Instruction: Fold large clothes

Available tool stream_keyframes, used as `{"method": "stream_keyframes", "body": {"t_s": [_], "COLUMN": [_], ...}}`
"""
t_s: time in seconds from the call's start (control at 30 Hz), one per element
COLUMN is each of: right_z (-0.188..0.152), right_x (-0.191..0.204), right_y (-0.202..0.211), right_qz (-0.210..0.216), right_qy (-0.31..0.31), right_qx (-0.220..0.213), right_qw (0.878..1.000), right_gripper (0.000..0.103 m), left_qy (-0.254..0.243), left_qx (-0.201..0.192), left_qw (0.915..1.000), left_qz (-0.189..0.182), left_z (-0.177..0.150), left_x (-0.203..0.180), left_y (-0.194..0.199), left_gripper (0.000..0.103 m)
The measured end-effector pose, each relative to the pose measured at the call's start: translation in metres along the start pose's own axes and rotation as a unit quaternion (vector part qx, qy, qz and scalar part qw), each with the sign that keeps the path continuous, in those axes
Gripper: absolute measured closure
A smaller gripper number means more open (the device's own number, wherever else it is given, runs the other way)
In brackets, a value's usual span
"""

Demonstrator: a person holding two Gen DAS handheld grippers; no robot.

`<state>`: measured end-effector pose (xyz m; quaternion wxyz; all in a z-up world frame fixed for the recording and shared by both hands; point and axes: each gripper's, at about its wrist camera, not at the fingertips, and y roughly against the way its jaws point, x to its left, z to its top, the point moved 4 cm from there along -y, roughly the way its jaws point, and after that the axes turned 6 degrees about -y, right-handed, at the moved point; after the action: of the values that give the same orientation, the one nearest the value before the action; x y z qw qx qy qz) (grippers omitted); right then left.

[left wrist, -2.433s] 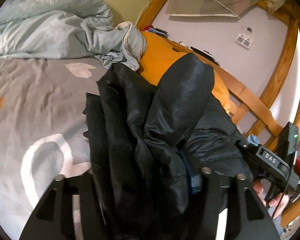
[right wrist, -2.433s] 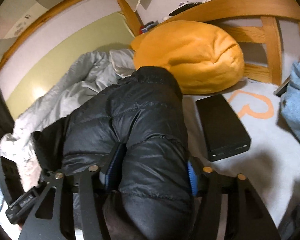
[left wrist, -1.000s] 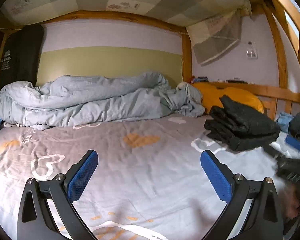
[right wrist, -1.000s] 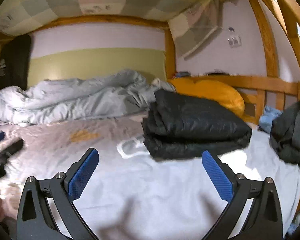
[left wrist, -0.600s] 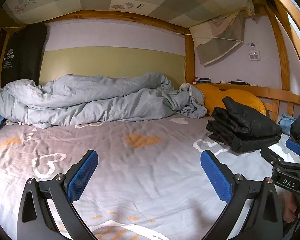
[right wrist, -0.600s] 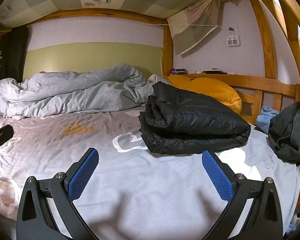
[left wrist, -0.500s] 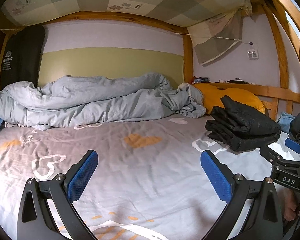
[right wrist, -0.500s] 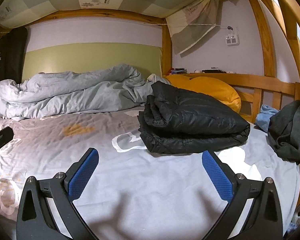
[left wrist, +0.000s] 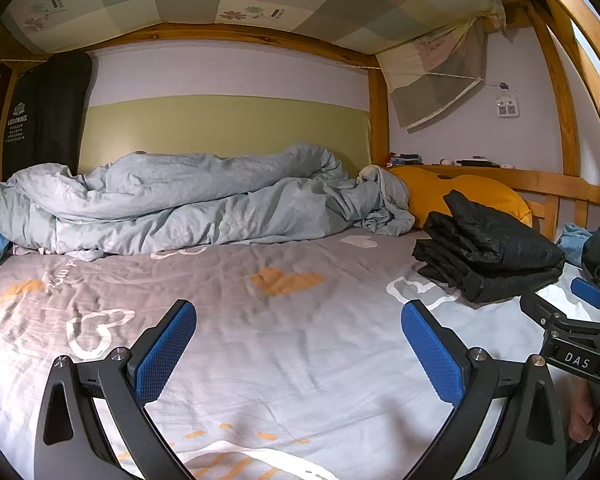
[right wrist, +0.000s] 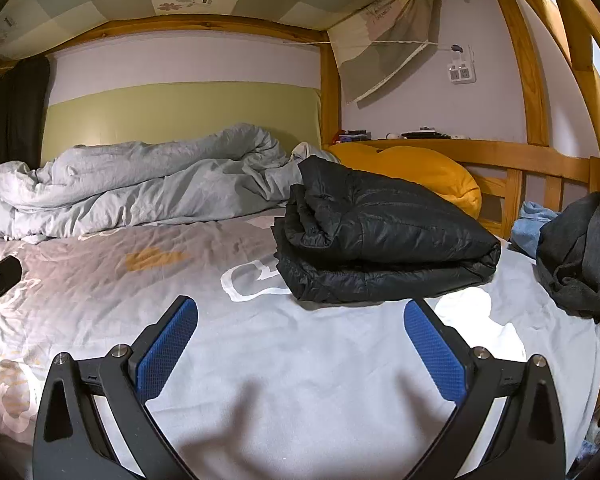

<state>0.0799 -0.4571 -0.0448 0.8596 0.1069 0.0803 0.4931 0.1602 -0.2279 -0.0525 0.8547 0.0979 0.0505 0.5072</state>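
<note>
A black puffer jacket [right wrist: 384, 240] lies folded in a compact stack on the grey bed sheet [right wrist: 300, 380], toward the right side by the orange pillow [right wrist: 416, 168]. The left wrist view shows the same folded jacket [left wrist: 488, 256] at its right. My right gripper [right wrist: 300, 344] is open above the sheet, a short way in front of the jacket, holding nothing. My left gripper [left wrist: 298, 348] is also open and empty over the middle of the bed [left wrist: 260, 320], well left of the jacket. The right gripper's body [left wrist: 572, 340] shows at the left view's right edge, with a hand beneath it.
A crumpled pale blue duvet [left wrist: 188, 200] runs along the back wall. A dark grey garment [right wrist: 580, 252] and a light blue cloth [right wrist: 534, 228] lie at the right edge by the wooden bed rail [right wrist: 520, 160]. A wall socket [right wrist: 462, 72] hangs above.
Both grippers let go of the black jacket and drew back from it; it now rests folded on the sheet. Over the last half second almost nothing moves.
</note>
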Motion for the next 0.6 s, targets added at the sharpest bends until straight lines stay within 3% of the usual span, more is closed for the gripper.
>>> {"method": "stream_keyframes", "body": {"t_s": [0.6], "right_z": [-0.0014], "right_x": [0.0012], "right_y": [0.0013], "right_qz": [-0.003], "right_qy": [0.004], "right_qx": [-0.003], "right_qw": [1.000], "right_gripper": [0.000], "left_qy": [-0.002], "left_qx": [0.000], "left_qw": [1.0000], "left_qz": [0.000], "left_z": [0.0001], "left_x": [-0.0009], "left_y": [-0.0002], "left_gripper": [0.000]}}
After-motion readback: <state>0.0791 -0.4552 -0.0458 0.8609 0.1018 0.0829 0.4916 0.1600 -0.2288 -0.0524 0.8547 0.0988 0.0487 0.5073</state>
